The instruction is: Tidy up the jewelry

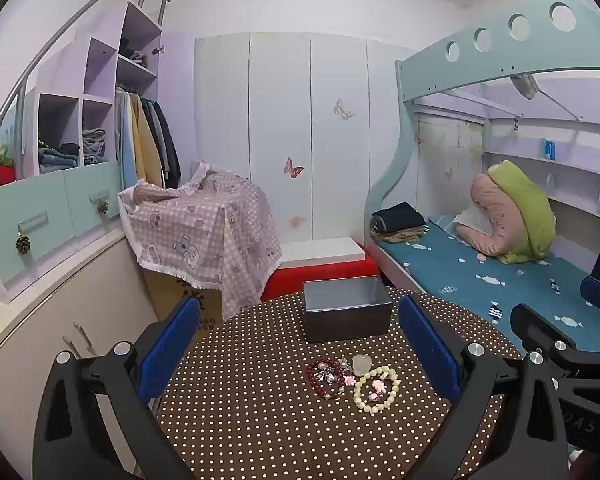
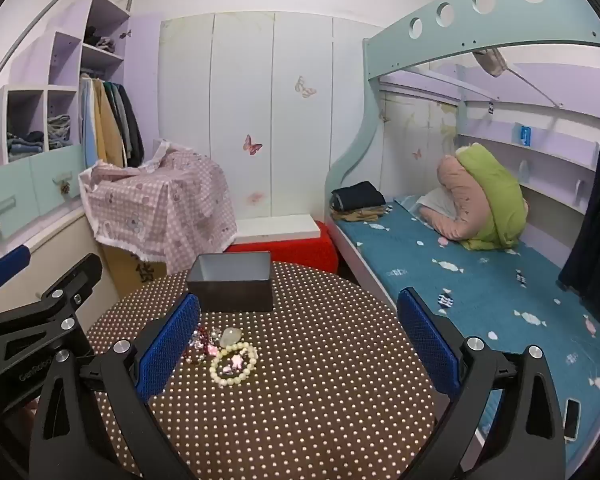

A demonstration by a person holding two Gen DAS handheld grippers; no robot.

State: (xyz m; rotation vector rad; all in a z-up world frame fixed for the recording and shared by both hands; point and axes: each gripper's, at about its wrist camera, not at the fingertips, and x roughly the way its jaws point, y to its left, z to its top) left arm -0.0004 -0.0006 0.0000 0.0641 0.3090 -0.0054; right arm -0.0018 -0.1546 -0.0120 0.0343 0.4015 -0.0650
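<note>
I hold the left gripper (image 1: 300, 356) and right gripper (image 2: 298, 344), jaws wide and empty, above the counter (image 2: 320, 400), because the jewelry (image 1: 352, 378) lies clustered before the empty box (image 1: 346, 308).

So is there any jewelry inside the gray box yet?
No, the gray box looks empty inside, and the bracelets lie on the dotted table in front of it.
</note>
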